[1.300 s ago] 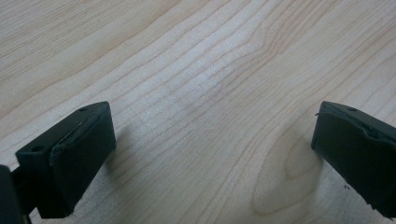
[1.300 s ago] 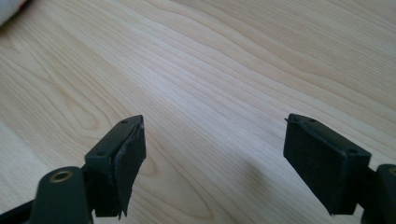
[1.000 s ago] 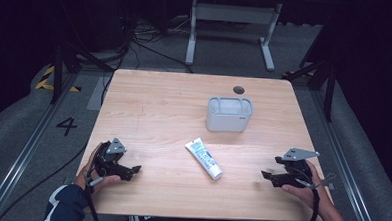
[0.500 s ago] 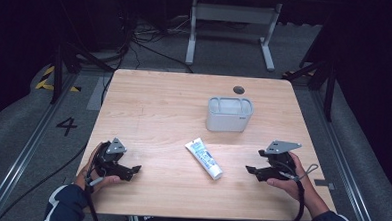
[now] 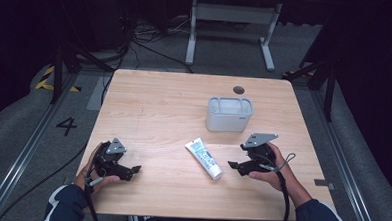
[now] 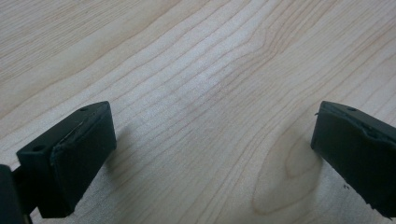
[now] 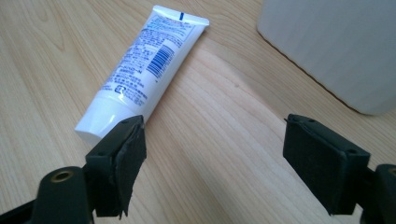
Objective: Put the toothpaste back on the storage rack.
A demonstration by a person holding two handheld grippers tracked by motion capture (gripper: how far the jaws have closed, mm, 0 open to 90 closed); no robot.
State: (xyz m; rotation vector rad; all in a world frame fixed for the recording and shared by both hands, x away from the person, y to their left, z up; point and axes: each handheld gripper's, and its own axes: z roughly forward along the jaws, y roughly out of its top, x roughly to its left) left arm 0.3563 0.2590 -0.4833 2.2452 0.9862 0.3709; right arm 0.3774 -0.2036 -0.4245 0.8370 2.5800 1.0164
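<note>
A white tube [image 5: 204,158] with blue print lies flat on the wooden table [image 5: 164,104], its cap end toward the front. In the right gripper view the tube [image 7: 140,74] lies just beyond the left jaw, not between the jaws. My right gripper [image 5: 235,166] is open and hovers a short way right of the tube, empty [image 7: 212,163]. My left gripper [image 5: 134,170] rests near the front left of the table, open over bare wood [image 6: 212,149].
A white-grey rectangular container [image 5: 229,113] stands behind the tube, and its wall [image 7: 336,46] shows at upper right in the right gripper view. A dark round hole [image 5: 239,90] sits in the table behind it. Metal frame legs [image 5: 232,27] stand beyond the table.
My right gripper has moved left from near the table's right edge toward the tube. The left gripper, the tube and the container have stayed put.
</note>
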